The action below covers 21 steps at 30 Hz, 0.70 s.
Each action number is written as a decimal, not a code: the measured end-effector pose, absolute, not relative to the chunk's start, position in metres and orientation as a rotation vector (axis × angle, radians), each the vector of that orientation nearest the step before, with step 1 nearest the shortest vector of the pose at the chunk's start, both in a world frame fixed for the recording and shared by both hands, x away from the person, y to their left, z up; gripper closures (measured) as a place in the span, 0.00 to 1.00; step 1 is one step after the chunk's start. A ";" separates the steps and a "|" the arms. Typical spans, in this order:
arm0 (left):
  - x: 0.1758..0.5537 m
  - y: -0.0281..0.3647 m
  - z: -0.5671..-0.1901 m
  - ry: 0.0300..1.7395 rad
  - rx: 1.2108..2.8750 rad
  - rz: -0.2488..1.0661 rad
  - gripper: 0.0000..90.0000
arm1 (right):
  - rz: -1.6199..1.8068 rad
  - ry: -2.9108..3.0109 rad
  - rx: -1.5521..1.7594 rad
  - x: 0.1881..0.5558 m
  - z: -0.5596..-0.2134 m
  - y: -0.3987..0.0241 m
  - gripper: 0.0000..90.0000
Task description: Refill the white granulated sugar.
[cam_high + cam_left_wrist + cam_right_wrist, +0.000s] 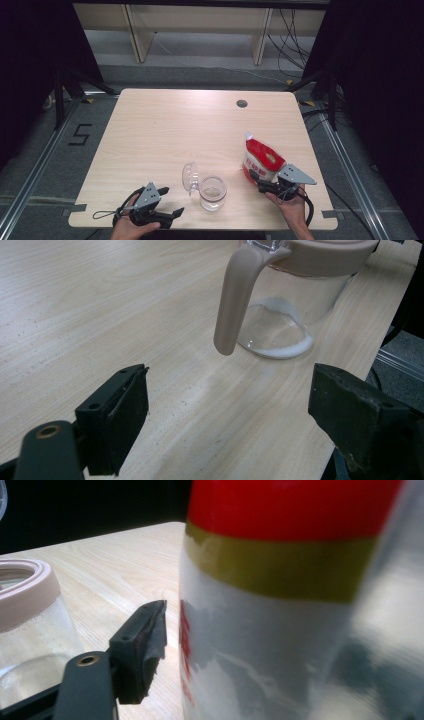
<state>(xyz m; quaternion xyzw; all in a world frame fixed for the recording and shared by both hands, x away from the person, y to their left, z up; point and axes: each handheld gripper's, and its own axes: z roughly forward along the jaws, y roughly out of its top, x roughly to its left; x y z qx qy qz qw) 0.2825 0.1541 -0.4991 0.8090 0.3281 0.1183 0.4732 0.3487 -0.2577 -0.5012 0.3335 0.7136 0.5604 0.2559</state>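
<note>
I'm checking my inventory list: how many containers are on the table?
2: a clear glass jar with a pinkish rim and its lid flipped open, near the front edge at the middle, and a red-and-white pouch standing to its right. Nothing looks hidden.

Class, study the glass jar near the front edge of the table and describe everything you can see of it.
The jar is clear glass, standing upright on the wooden table near its front edge. A pinkish-beige plastic collar rings its mouth, with a curved handle hanging down one side. Its clear domed lid is swung open to the left. A thin layer of white powder lies on the bottom. Nothing grips it; the red and white bag stands apart to its right.
</note>
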 end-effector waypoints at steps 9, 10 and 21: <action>0.282 0.154 -0.499 0.800 1.979 0.290 0.18 | 1.522 1.943 0.911 0.351 -0.504 -0.260 0.37; 0.282 0.154 -0.499 0.797 1.985 0.295 0.18 | 1.539 1.918 0.897 0.353 -0.508 -0.260 0.38; 0.282 0.154 -0.499 0.795 1.981 0.293 0.18 | 1.540 1.936 0.971 0.352 -0.511 -0.261 0.39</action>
